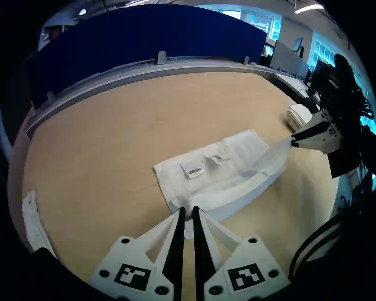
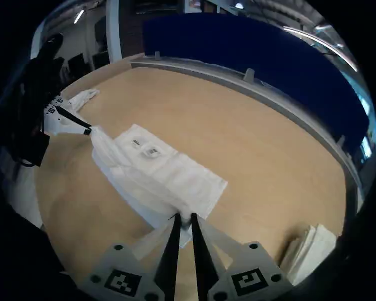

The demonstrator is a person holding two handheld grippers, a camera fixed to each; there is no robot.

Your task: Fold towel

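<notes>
two hand-held grippers pinch a white towel (image 1: 223, 173) lying in the middle of a light wooden surface (image 1: 103, 145), its care labels (image 1: 194, 170) facing up. the left gripper (image 1: 186, 213) is closed tight on one corner of the near edge. the right gripper (image 2: 184, 218) is likewise clamped on the far corner of that edge, with the fabric raised slightly off the wood. gripping both ends of one long edge likely lets the pair carry it across evenly for the fold. a stack of folded towels (image 2: 308, 251) sits near the surface's rim.
</notes>
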